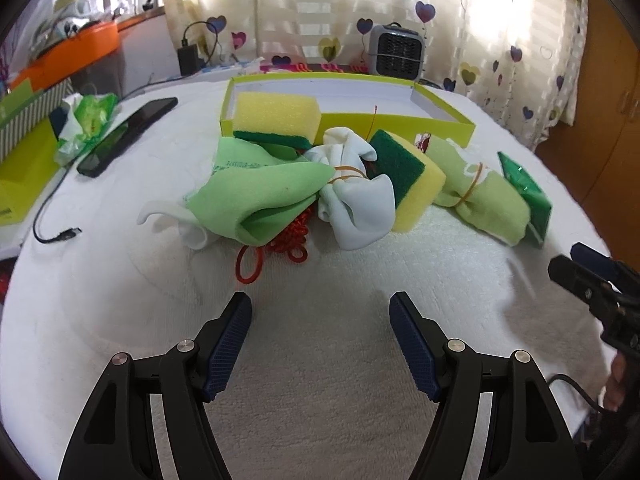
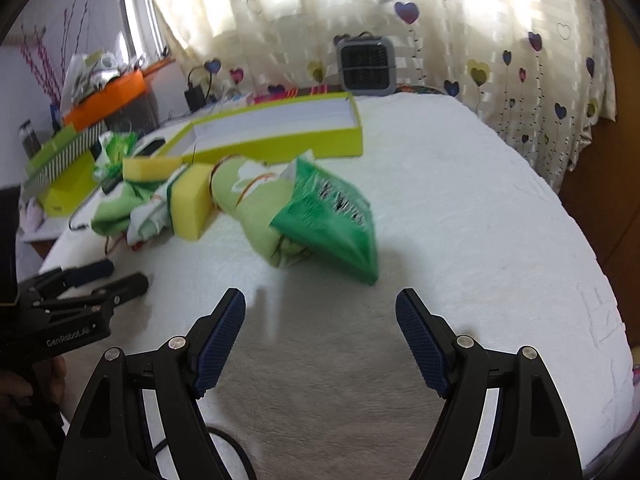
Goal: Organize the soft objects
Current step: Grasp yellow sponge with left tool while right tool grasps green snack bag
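Observation:
A pile of soft things lies mid-table in front of a lime box (image 1: pixel 440 120) (image 2: pixel 280 142). One yellow-green sponge (image 1: pixel 276 120) leans on the box; a second sponge (image 1: pixel 412 188) (image 2: pixel 190 204) lies tilted. A light green cloth (image 1: pixel 264 196), a white banded bundle (image 1: pixel 356 204), a green banded bundle (image 1: pixel 484 200) (image 2: pixel 256 204) and a green tissue pack (image 1: pixel 528 188) (image 2: pixel 328 216) lie around them. A red knotted cord (image 1: pixel 280 248) pokes out underneath. My left gripper (image 1: pixel 320 308) stands open short of the pile. My right gripper (image 2: pixel 320 304) stands open before the tissue pack.
A black phone (image 1: pixel 128 136) and a USB cable (image 1: pixel 60 236) lie left of the pile, beside a crumpled green wrapper (image 1: pixel 88 120) and lime boxes (image 1: pixel 24 160). A grey fan (image 1: pixel 398 54) (image 2: pixel 366 66) stands at the back. White cloth (image 2: pixel 480 220) covers the table.

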A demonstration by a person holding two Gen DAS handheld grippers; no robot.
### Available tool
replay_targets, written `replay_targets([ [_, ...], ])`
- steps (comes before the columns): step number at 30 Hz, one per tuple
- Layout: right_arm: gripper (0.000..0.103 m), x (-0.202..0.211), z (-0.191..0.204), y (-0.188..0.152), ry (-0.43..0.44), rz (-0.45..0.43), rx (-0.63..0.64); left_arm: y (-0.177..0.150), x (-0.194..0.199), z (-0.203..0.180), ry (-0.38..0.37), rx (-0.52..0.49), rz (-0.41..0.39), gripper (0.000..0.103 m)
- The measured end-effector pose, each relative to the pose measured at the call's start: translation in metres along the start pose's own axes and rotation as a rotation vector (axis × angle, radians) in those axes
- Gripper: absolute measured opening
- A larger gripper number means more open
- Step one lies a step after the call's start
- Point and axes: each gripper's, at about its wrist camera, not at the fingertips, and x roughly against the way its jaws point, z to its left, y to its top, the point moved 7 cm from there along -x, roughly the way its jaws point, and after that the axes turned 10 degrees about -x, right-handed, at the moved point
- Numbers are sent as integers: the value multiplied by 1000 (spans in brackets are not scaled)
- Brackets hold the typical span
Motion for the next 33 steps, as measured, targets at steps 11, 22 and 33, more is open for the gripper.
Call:
replay_targets([
  [11, 78, 10, -4, 26, 46, -65, -50, 23, 28, 37, -41, 75, -96, 71],
  [22, 78, 4, 0, 52, 87, -76, -84, 69, 23, 49, -62, 74, -130, 71],
  [33, 78, -33, -5, 56, 108, 11, -140, 97, -4, 47, -84, 40, -104, 71],
])
